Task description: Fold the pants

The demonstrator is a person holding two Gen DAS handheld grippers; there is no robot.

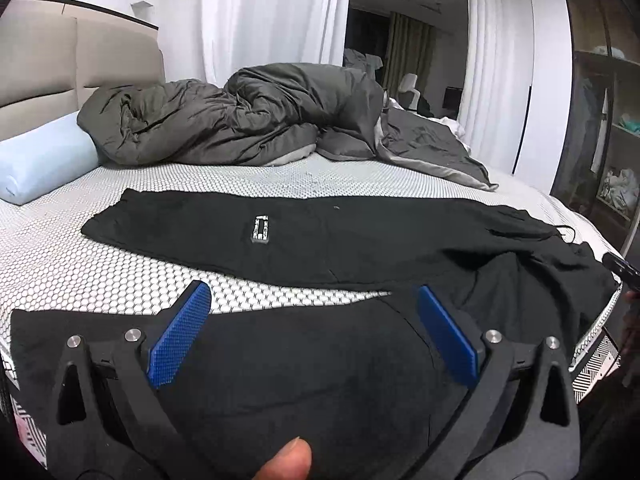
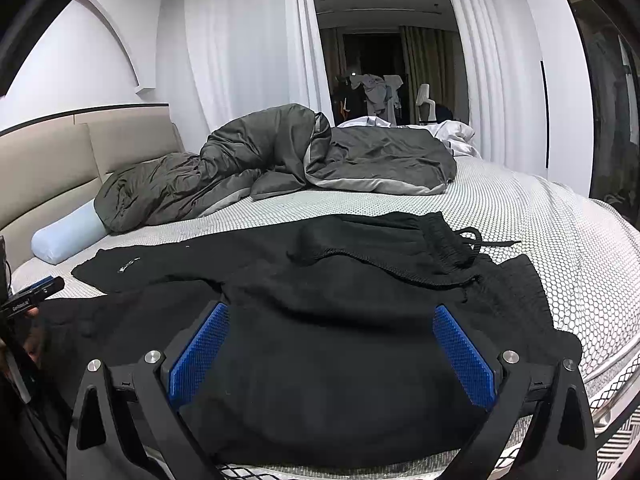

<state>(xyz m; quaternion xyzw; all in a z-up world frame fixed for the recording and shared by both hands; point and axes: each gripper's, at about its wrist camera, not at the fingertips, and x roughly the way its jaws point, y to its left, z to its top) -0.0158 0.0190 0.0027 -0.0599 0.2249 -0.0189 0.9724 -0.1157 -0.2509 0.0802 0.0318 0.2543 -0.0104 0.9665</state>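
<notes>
Black pants [image 1: 320, 236] lie spread on the bed, one leg stretched across with a small white label [image 1: 260, 230], the other leg near the front edge. My left gripper [image 1: 312, 300] is open, its blue pads over the near leg. In the right wrist view the pants [image 2: 360, 280] show their elastic waistband and drawstring [image 2: 476, 240] at the right. My right gripper [image 2: 330, 320] is open above the bunched waist part. The left gripper's tip [image 2: 36, 292] shows at the left edge there.
A white honeycomb-patterned mattress cover [image 1: 60, 272] bears everything. A crumpled grey duvet [image 1: 240, 120] lies at the back, a light blue bolster pillow [image 1: 40, 164] by the beige headboard [image 1: 60, 64]. The bed's front edge [image 2: 616, 404] is near. Shelves [image 1: 608, 160] stand at right.
</notes>
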